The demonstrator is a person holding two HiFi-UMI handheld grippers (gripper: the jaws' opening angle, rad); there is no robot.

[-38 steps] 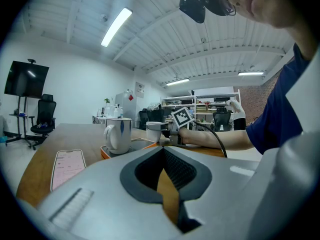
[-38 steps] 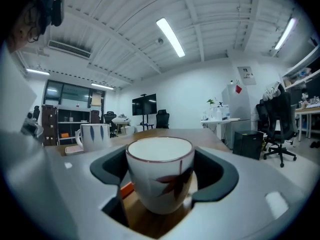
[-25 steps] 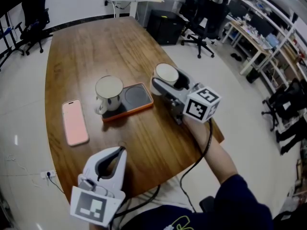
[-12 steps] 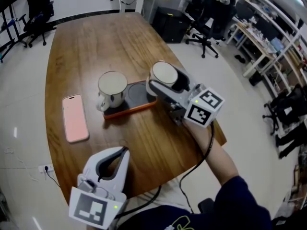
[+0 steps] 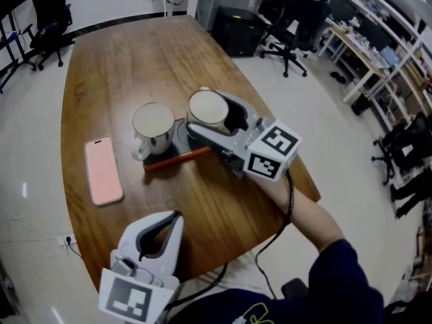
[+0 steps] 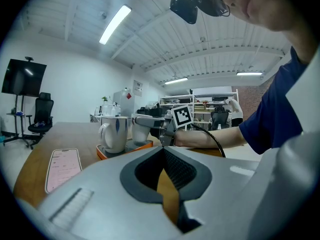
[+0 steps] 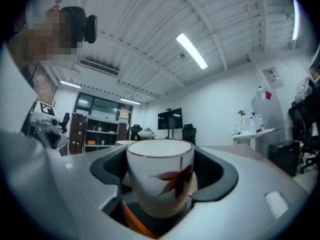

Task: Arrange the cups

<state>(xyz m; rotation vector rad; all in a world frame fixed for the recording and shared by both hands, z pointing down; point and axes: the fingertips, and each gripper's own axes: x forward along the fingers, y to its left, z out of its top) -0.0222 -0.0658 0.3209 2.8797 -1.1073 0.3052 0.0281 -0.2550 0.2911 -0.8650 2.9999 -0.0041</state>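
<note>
Between the right gripper (image 5: 204,115) fingers sits the leaf-patterned cup (image 7: 161,179), clamped, over the orange tray (image 5: 177,159); the mug (image 5: 152,123) stands just beside those fingers. Advice: lower it level, clear of that mug, before letting go. The left gripper (image 5: 160,227) fingers are closed, empty.
</note>
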